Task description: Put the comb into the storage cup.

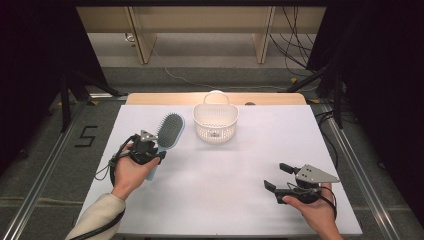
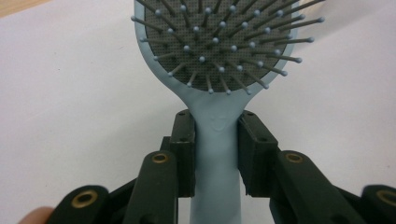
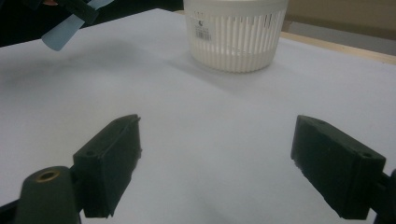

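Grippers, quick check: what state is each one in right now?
Left gripper: claw closed on the handle of the blue hairbrush.
Right gripper: claw open, nothing in it, resting near the table.

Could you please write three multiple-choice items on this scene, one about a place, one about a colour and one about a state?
1. Where does the white slatted plastic basket stand?
A. at the far middle of the white table
B. on the floor
C. at the near right corner

2. What colour is the frame of the oval paddle hairbrush?
A. red
B. light blue
C. yellow

3. How are the left tongs set?
A. wide open over the basket
B. shut on nothing
C. shut on the hairbrush handle

Answers: 1 A, the high view shows it by the far edge. 2 B, the left gripper view shows a pale blue handle. 3 C, both pads press the handle; the right tongs are open.
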### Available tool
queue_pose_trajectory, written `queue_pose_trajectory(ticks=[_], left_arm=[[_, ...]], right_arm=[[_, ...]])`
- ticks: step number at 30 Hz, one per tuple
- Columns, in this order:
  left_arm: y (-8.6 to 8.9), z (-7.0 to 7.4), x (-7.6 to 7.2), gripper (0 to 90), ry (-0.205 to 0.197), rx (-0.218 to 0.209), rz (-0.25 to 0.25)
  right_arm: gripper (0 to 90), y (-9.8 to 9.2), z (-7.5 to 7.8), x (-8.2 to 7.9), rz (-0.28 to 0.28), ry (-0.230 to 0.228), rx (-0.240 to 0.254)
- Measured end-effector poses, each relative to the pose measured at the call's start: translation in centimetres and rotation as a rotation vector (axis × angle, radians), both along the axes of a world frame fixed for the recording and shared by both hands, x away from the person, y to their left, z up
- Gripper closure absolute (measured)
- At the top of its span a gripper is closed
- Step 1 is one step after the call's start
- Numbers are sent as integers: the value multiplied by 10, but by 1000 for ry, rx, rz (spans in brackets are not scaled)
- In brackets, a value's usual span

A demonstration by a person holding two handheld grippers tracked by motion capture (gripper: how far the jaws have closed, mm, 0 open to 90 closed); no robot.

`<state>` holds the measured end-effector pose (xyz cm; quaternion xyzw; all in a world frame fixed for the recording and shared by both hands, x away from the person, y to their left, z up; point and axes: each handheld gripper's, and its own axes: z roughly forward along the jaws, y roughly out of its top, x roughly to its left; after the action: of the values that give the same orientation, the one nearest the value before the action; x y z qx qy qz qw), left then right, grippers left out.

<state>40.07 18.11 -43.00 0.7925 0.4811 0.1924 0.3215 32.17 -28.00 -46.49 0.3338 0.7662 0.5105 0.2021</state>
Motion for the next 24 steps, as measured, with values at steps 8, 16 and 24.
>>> queue_pose_trajectory(ticks=[8,16,24], left_arm=[[0,2,-1,700,-28,-15,6],[2,4,-1,700,-50,-27,10],[1,5,-2,700,-70,-35,8]], right_arm=[[167,0,0,0,-1,0,2],[167,0,0,0,0,-1,-1],[167,0,0,0,0,-1,-1]])
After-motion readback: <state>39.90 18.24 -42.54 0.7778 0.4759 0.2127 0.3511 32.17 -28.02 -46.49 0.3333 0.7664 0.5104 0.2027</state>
